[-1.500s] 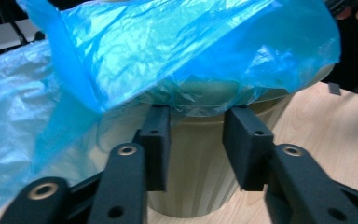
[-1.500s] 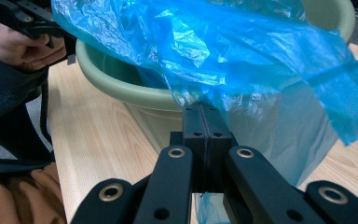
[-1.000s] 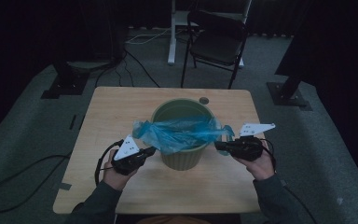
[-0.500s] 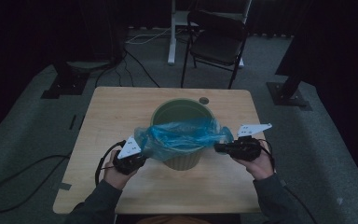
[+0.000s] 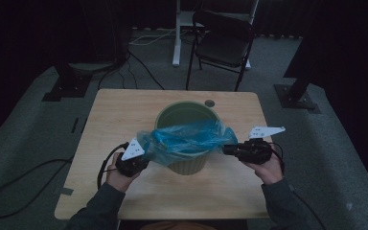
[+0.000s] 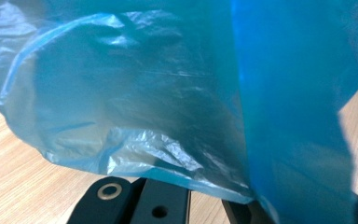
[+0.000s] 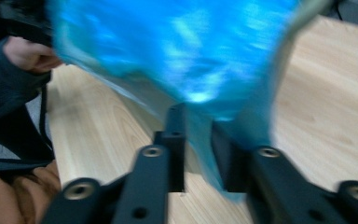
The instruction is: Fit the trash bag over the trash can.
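Counted on one wooden table [image 5: 124,110]: one green bin [image 5: 184,115], one blue plastic bag [image 5: 187,139] draped across its rim. Two hand-held grippers, left gripper [image 5: 141,160] and right gripper [image 5: 226,150]. Beyond the table, one dark chair [image 5: 223,43].

Table [image 5: 124,115]: bin [image 5: 184,115] stands on it at centre. Bag [image 5: 187,139] drapes over the bin's near rim, stretched between 2 grippers: left gripper [image 5: 141,160] at the bin's left, right gripper [image 5: 226,150] at its right. Chair [image 5: 223,43] stands behind the table.
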Demonstrator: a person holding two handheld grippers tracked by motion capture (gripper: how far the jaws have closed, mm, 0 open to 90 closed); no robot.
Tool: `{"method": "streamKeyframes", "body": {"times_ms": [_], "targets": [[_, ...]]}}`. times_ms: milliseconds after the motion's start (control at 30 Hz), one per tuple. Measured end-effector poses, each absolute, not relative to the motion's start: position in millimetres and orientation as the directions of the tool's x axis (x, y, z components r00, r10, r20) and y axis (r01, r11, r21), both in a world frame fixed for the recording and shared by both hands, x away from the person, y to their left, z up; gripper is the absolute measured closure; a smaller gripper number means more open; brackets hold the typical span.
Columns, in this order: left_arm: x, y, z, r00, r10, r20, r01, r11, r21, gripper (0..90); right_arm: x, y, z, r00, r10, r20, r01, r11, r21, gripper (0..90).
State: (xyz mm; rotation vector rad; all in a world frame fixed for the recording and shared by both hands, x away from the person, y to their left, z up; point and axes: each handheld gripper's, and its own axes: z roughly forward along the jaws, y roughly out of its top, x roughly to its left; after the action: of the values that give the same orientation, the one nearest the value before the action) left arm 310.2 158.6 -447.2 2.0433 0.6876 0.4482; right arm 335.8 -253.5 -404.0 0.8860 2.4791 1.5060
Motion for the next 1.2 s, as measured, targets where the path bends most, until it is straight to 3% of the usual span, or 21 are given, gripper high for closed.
{"method": "streamKeyframes", "body": {"times_ms": [67,167,433,500,567,633,667,1200], "targets": [[310,158,-447,0.779,0.625,0.047,0.297,-0.434,0.85,90.0,330,-250,-396,-0.837,0.519,0.172,0.388,0.343,0.855,64.5],[310,158,-447,0.779,0.626,0.049,0.296,-0.435,0.85,90.0,329,-246,-389,-0.843,0.514,0.159,0.367,0.335,0.868,59.7],[310,158,-447,0.778,0.626,0.054,0.292,-0.436,0.851,90.0,335,-240,-384,-0.818,0.56,0.133,0.361,0.319,0.876,54.6],[310,158,-447,0.779,0.625,0.056,0.291,-0.439,0.85,90.0,336,-241,-385,-0.81,0.571,0.135,0.371,0.319,0.872,62.5],[310,158,-447,0.777,0.627,0.057,0.291,-0.438,0.851,90.0,337,-243,-386,-0.812,0.566,0.142,0.375,0.32,0.87,78.2],[310,158,-447,0.776,0.628,0.058,0.292,-0.439,0.85,90.0,337,-243,-386,-0.811,0.567,0.145,0.378,0.319,0.869,81.8],[311,159,-447,0.775,0.63,0.058,0.292,-0.438,0.85,90.0,339,-246,-387,-0.804,0.574,0.155,0.387,0.307,0.87,89.6],[315,171,-447,0.747,0.661,0.073,0.297,-0.43,0.853,90.0,351,-267,-389,-0.699,0.696,0.164,0.442,0.24,0.864,90.0]]}}
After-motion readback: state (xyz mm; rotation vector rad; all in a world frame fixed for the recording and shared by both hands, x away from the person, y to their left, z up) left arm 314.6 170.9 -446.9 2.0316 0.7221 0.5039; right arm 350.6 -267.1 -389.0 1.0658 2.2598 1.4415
